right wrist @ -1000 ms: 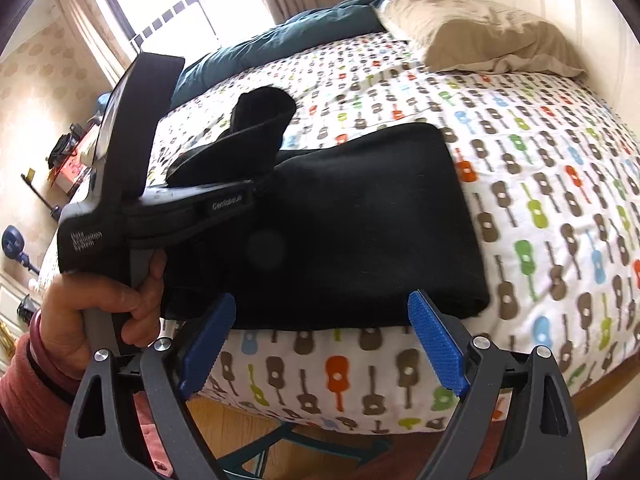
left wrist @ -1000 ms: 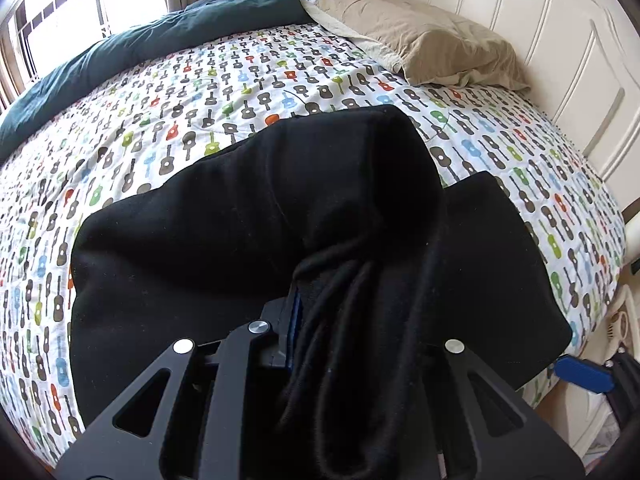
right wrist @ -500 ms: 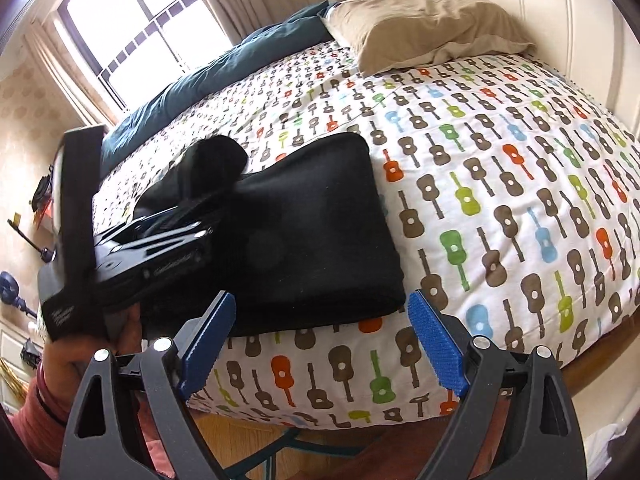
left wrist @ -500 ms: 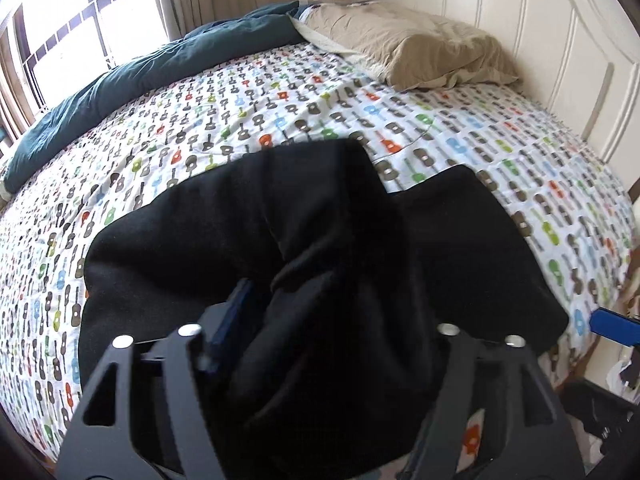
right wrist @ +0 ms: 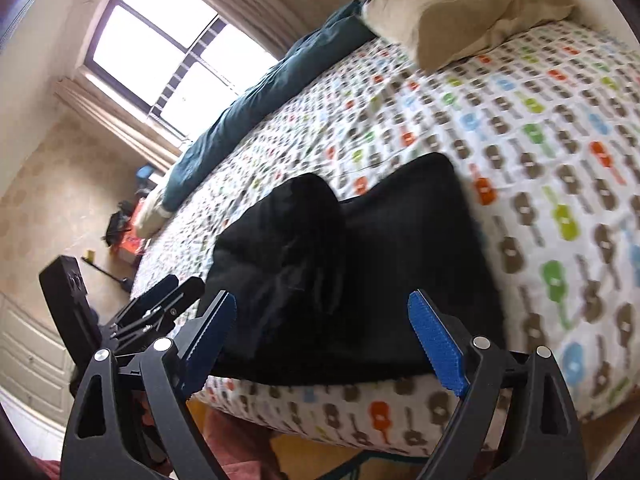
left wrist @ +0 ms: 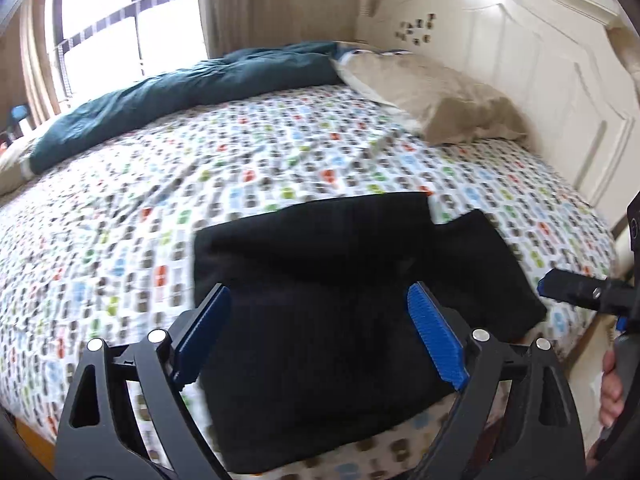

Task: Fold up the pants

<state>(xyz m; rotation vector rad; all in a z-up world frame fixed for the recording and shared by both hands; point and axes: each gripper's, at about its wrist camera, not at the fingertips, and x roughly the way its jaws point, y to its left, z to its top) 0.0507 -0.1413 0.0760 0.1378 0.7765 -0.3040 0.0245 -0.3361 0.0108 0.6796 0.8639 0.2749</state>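
The black pants (left wrist: pixel 340 304) lie folded in a thick bundle on the guitar-print bed sheet (left wrist: pixel 200 184), near the bed's front edge. They also show in the right wrist view (right wrist: pixel 360 272), with a raised hump at their far left. My left gripper (left wrist: pixel 320 340) is open and empty, just above the near side of the pants. My right gripper (right wrist: pixel 320 348) is open and empty, in front of the pants at the bed edge. It shows at the right edge of the left wrist view (left wrist: pixel 576 292).
A beige pillow (left wrist: pixel 432 100) lies by the white headboard (left wrist: pixel 540 80). A dark teal duvet (left wrist: pixel 180 92) is bunched along the far side under the window (right wrist: pixel 176 64). Clutter sits on the floor (right wrist: pixel 124 228) at the left.
My left gripper has opened and let go of the pants, which now lie flat on the bed. It has drawn back. My right gripper has tilted and stayed open.
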